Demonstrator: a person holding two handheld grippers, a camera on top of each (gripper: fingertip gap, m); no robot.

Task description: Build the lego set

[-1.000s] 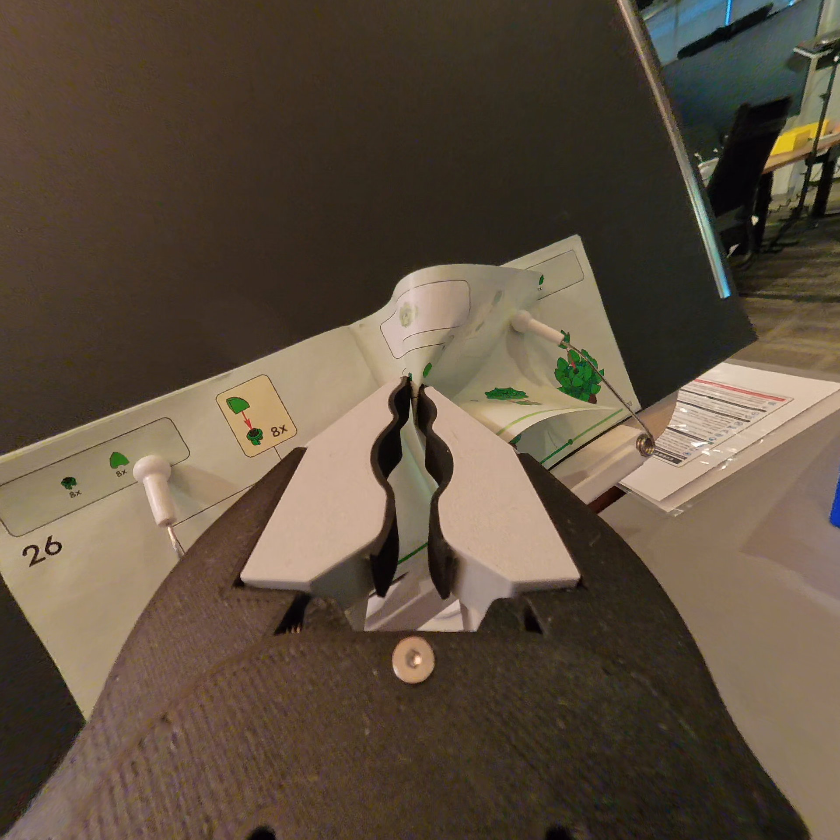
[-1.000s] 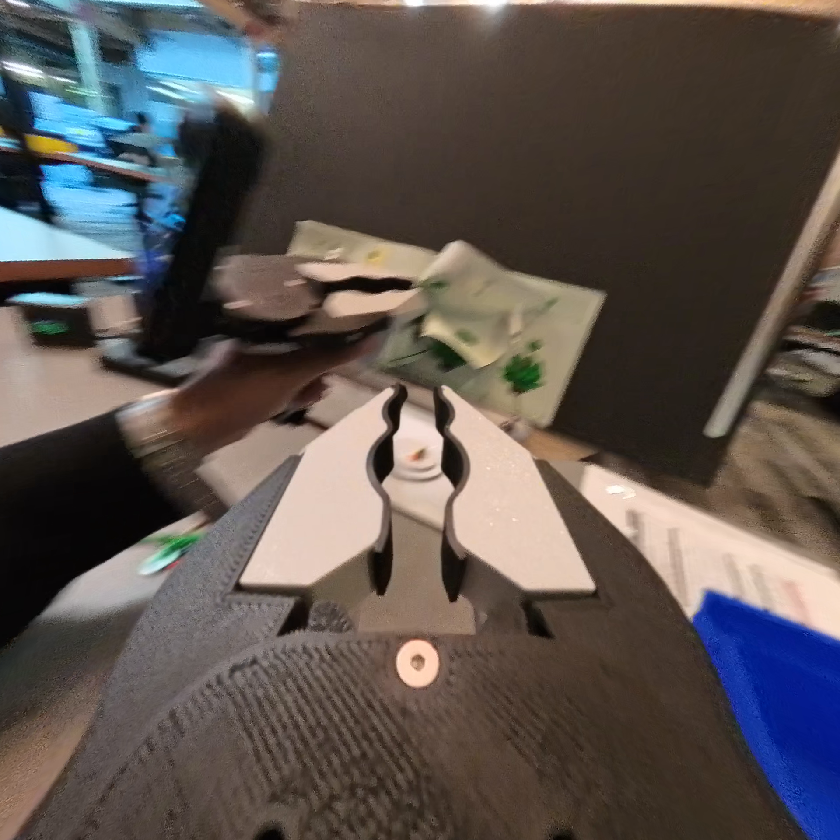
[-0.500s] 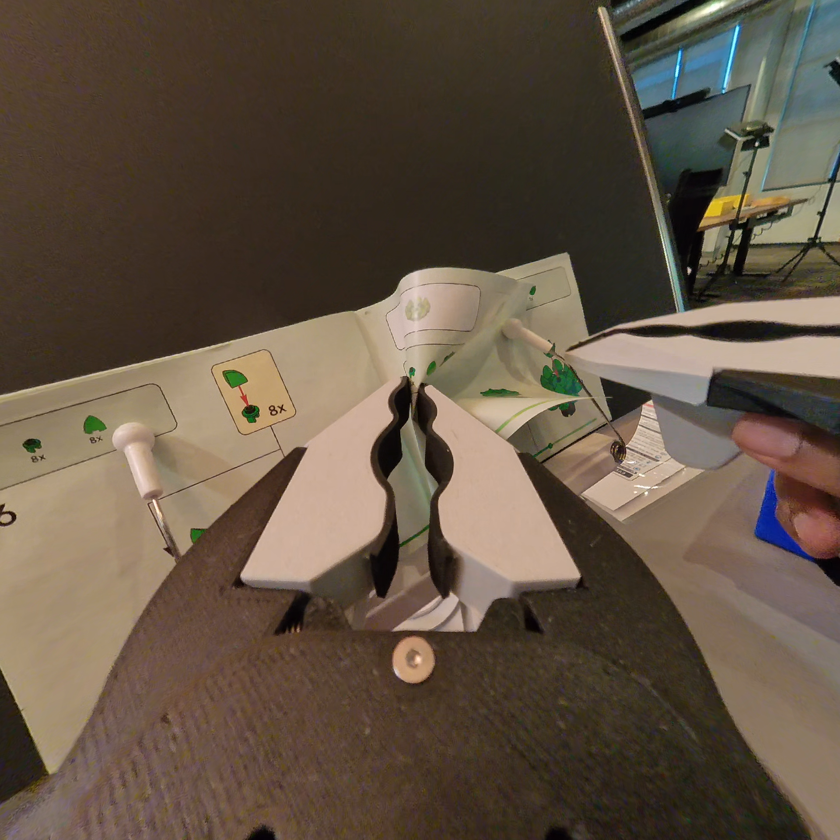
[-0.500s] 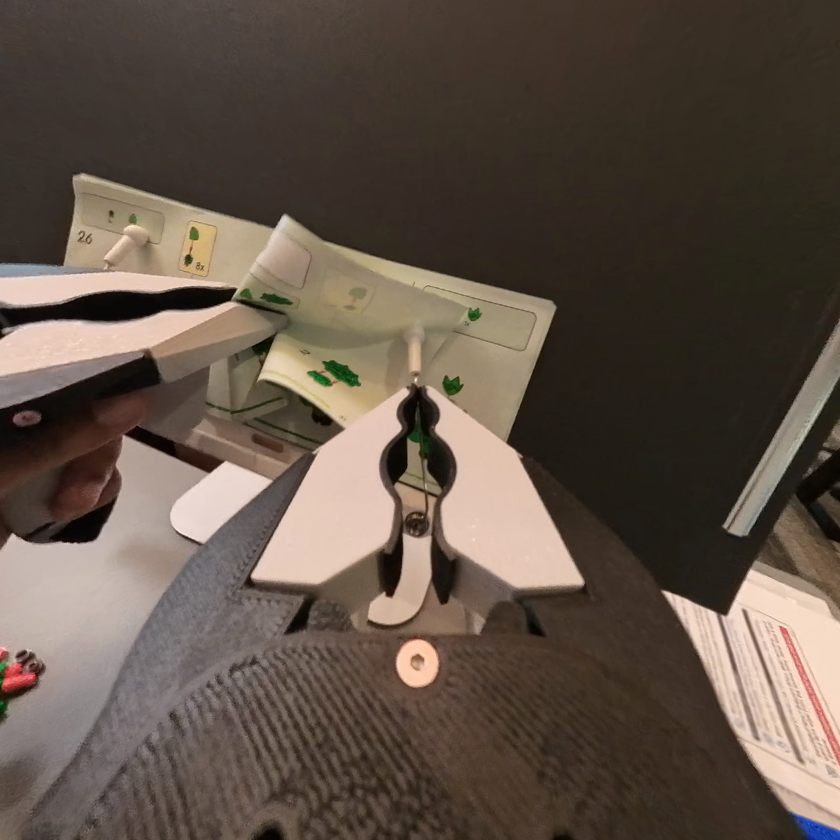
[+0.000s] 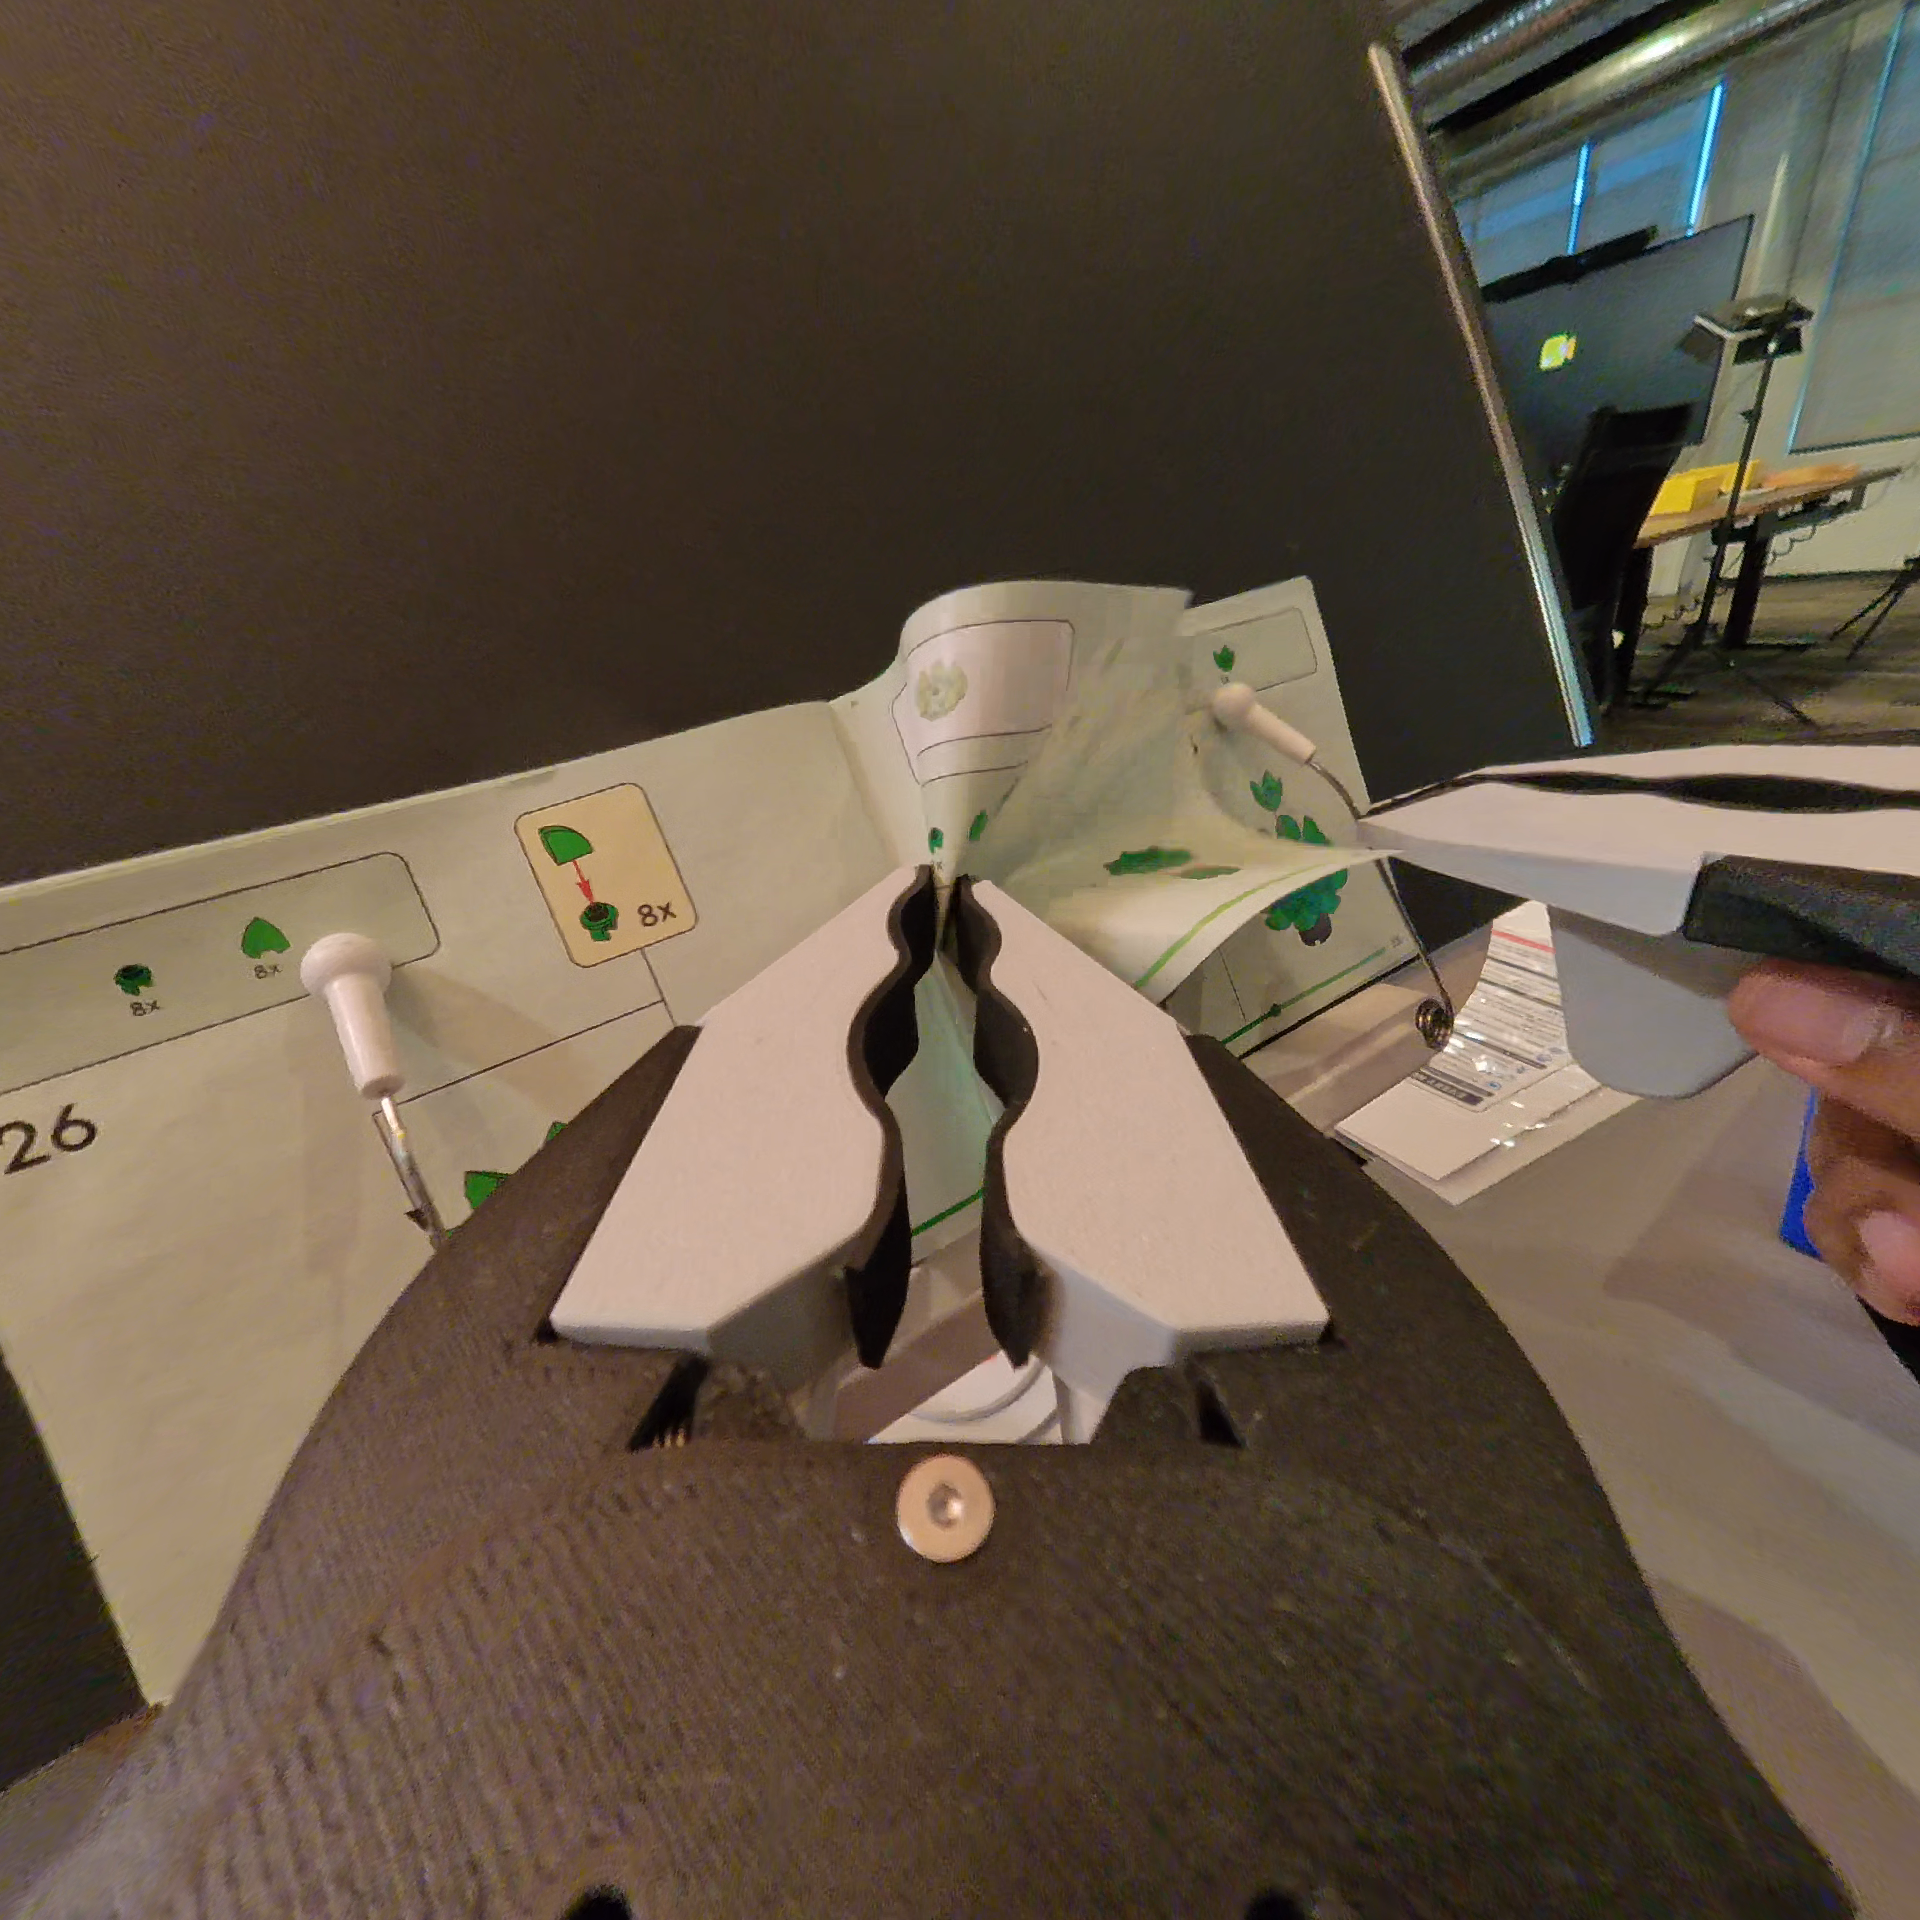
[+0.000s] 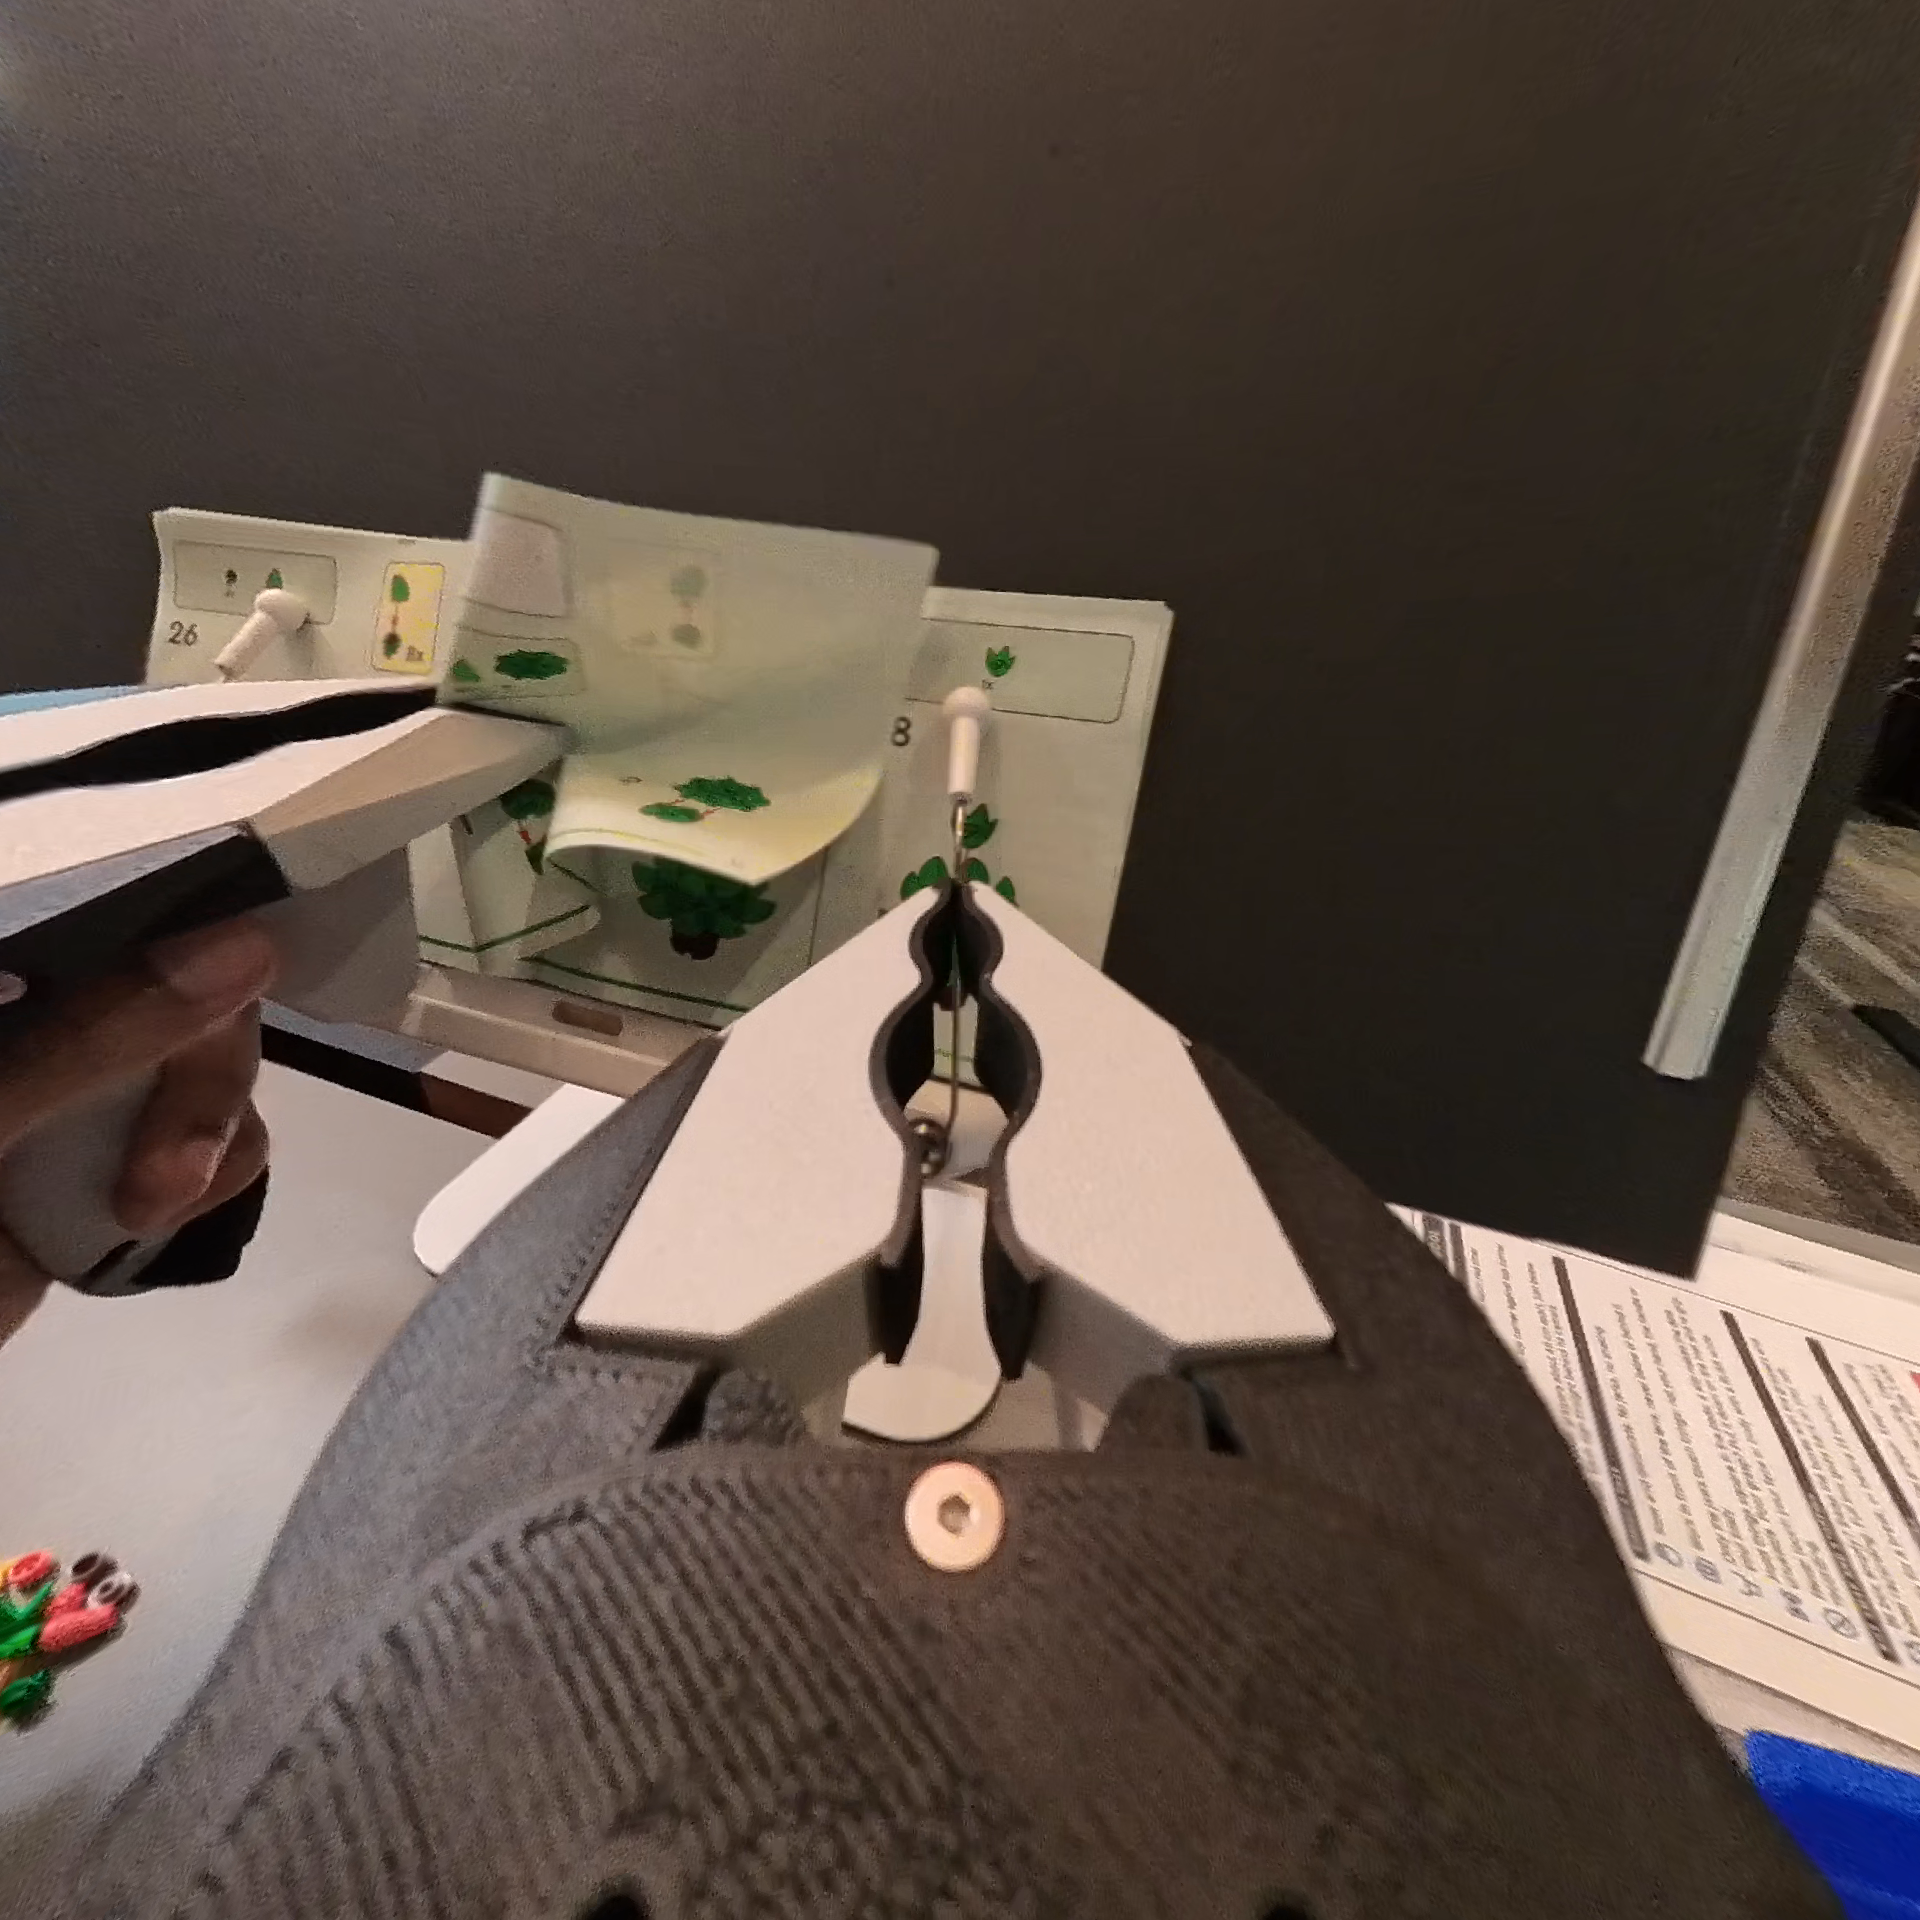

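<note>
Dark panel behind instruction booklet (image 5: 727,831); left hand-held gripper (image 5: 943,883) pinches lifted page (image 5: 1039,748); right hand-held gripper (image 6: 954,896) clamps holder's wire arm (image 6: 961,821).

Pale green booklet (image 5: 727,831) with green leaf drawings, dark grey panel (image 5: 727,312) behind, white-tipped page holders (image 6: 966,717)

My desk (image 6: 343,1174) is pale grey. On it I see the white book stand's base (image 6: 488,1195) by the dark panel, a laminated printed sheet (image 6: 1704,1455) at right, a blue object (image 6: 1849,1808) beside that, and small red-and-green lego pieces (image 6: 52,1631) at left.
</note>
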